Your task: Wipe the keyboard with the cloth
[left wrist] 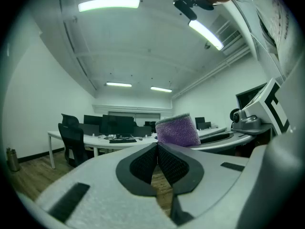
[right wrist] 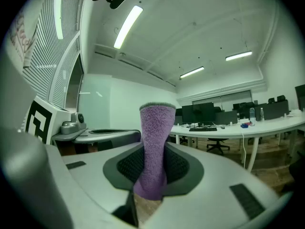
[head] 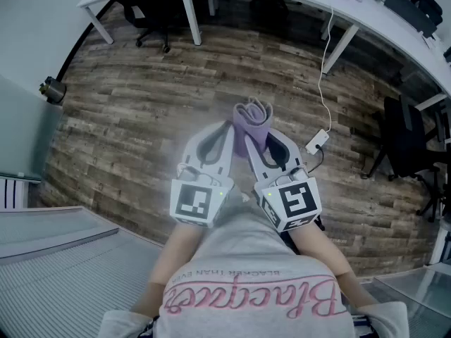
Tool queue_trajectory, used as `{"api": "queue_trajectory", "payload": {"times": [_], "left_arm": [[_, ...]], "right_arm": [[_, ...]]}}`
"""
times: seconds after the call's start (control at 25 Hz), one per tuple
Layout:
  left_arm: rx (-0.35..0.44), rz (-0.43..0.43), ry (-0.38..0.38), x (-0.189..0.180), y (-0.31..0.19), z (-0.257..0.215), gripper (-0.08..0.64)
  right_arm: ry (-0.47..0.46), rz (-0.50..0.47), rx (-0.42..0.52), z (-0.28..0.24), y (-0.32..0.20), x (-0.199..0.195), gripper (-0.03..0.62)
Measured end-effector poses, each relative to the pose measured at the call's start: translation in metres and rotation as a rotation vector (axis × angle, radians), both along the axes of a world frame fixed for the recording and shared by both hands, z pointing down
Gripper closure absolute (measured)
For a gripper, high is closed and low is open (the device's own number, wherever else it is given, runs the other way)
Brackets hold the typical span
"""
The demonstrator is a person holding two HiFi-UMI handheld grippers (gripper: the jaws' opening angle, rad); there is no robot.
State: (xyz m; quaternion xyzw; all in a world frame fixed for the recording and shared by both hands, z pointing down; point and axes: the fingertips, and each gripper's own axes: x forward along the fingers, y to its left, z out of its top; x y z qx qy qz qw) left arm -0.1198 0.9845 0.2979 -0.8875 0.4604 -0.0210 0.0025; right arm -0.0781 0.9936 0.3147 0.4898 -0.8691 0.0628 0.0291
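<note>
As no wiping is under way, cloth (right wrist: 155, 128): purple, folded, upright at the frame's centre, pinched for carrying.
Right gripper (head: 259, 139): jaws clamped on the cloth's lower part.
Left gripper (left wrist: 157, 146): jaws pressed together, nothing between them.
Keyboard (right wrist: 202, 128): small and dark on the white desk (right wrist: 248, 127), right of centre, well apart from the cloth; its keys cannot be made out.
Hidden: the person's hands, beneath the marker cubes.

My right tool (right wrist: 151, 168) and left tool (left wrist: 157, 149): pale grey shells, dark grey cross-hatched pads (left wrist: 177, 166), black-and-white square markers. The cloth (right wrist: 155, 137): purple (grey-edged at its top). The floor (head: 141, 104): brown planks. My shirt (head: 246, 259): grey, pink lettering.
</note>
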Motion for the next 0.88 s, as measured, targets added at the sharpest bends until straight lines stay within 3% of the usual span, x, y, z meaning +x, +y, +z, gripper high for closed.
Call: {"api": "queue_trajectory", "payload": {"times": [0.4, 0.88], "left_arm": [[0.002, 0.008, -0.018, 0.008, -0.017, 0.006, 0.555], [0.025, 0.018, -0.002, 0.016, -0.111, 0.001, 0.555]], "right_arm": [[-0.010, -0.019, 0.004, 0.004, -0.016, 0.005, 0.508], [-0.019, 0.008, 0.019, 0.002, -0.104, 0.019, 0.508]]}}
